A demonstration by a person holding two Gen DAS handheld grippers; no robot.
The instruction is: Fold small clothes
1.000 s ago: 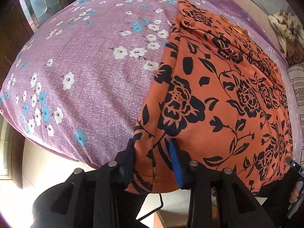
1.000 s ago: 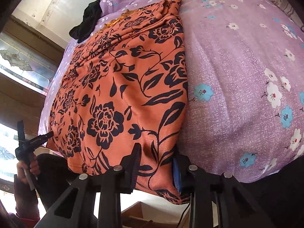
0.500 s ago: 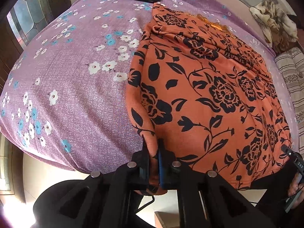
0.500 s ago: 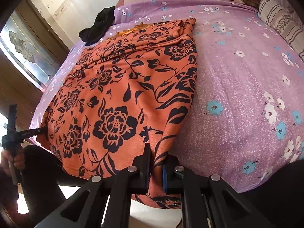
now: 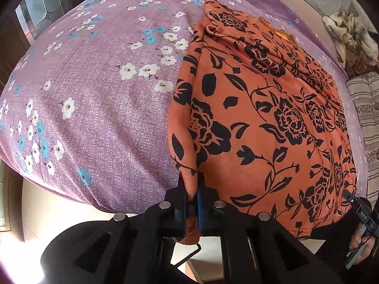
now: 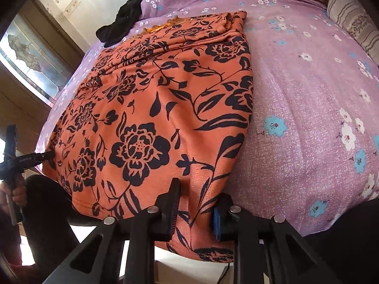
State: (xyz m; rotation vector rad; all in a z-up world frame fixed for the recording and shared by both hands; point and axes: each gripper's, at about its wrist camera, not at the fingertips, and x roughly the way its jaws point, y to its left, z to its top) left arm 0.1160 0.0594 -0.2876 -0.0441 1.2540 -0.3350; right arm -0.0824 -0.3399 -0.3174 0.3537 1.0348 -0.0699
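Observation:
An orange garment with black flowers (image 5: 260, 118) lies spread on the purple floral bedsheet (image 5: 94, 94), its near hem hanging over the bed's front edge. My left gripper (image 5: 191, 189) is shut on the hem at the garment's left corner. In the right wrist view the same garment (image 6: 154, 118) shows, and my right gripper (image 6: 197, 201) stands open with the hem at the right corner between its jaws. The right gripper also shows at the left wrist view's right edge (image 5: 360, 215), and the left gripper at the right wrist view's left edge (image 6: 26, 159).
A black garment (image 6: 120, 26) lies at the bed's far edge. A striped pillow (image 6: 350, 21) and crumpled beige cloth (image 5: 350, 40) lie to the right. A glass-paned wooden cabinet (image 6: 28, 54) stands left of the bed.
My right gripper, shut on the hem half a second ago, has opened. My left gripper closed on the hem one second ago and still holds it.

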